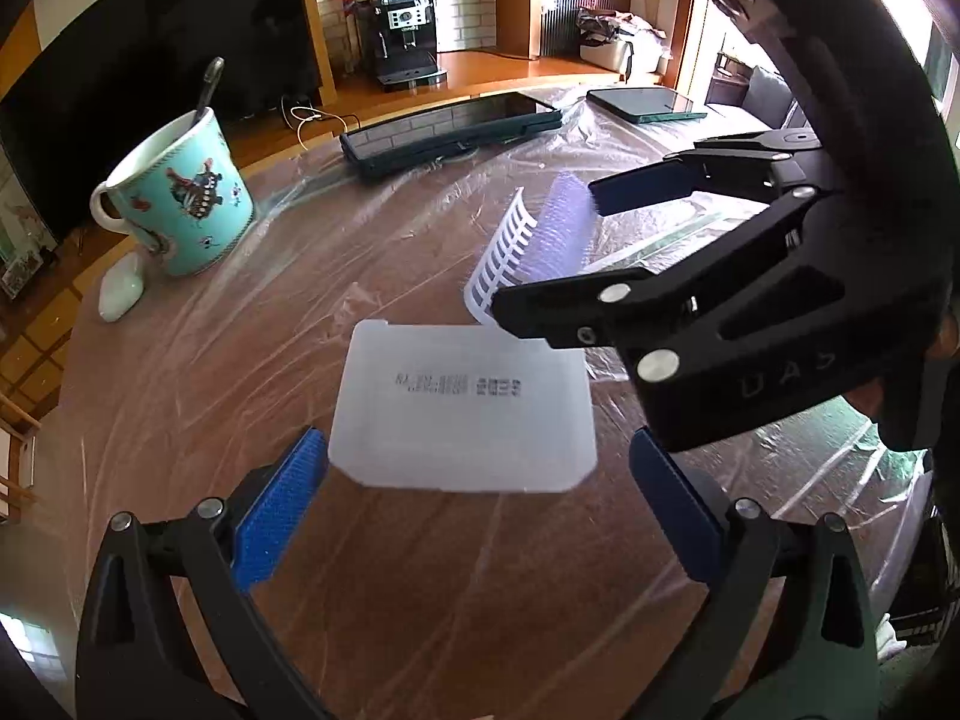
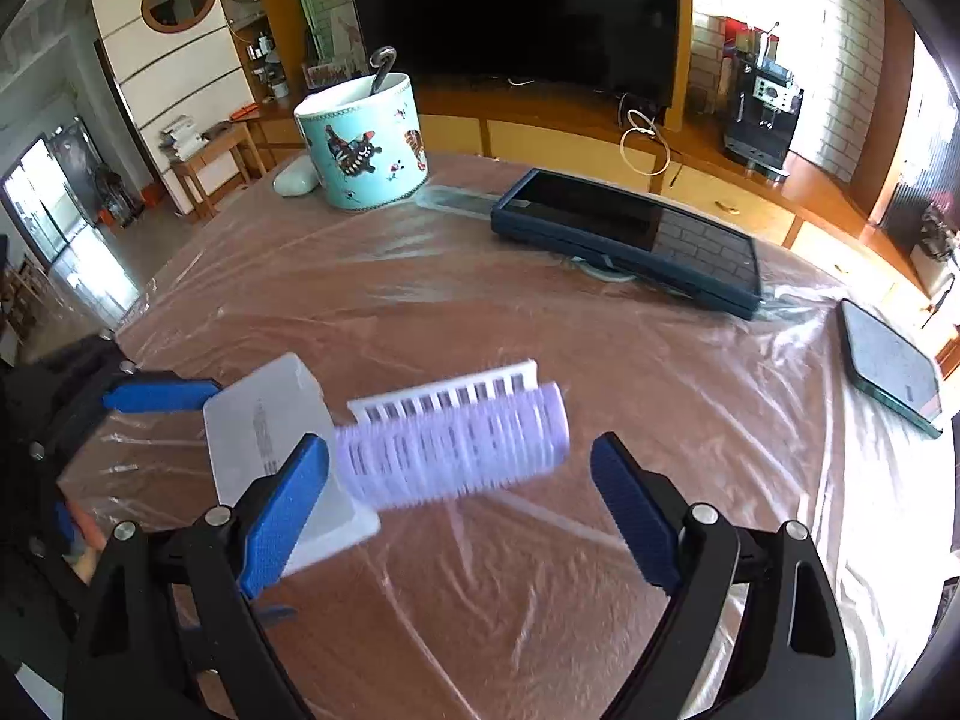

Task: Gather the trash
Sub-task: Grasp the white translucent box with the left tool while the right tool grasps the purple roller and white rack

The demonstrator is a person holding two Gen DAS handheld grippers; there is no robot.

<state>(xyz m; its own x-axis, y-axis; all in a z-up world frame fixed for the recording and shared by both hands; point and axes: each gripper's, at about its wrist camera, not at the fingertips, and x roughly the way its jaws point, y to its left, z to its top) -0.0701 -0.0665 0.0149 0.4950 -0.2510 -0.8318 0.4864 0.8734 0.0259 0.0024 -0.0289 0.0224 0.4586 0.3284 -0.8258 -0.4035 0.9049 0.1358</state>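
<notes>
Both the left gripper and right gripper are spread wide and empty, so the light plastic lid or the hair roller may slide away on the slippery film when pinched.

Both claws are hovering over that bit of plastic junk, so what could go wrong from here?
The white plastic lid lies flat on loose plastic sheeting, so the open left claw might pinch sheeting too. A tug could disturb the mug with its spoon. The right claw works close by at the hair roller; they might collide.
</notes>
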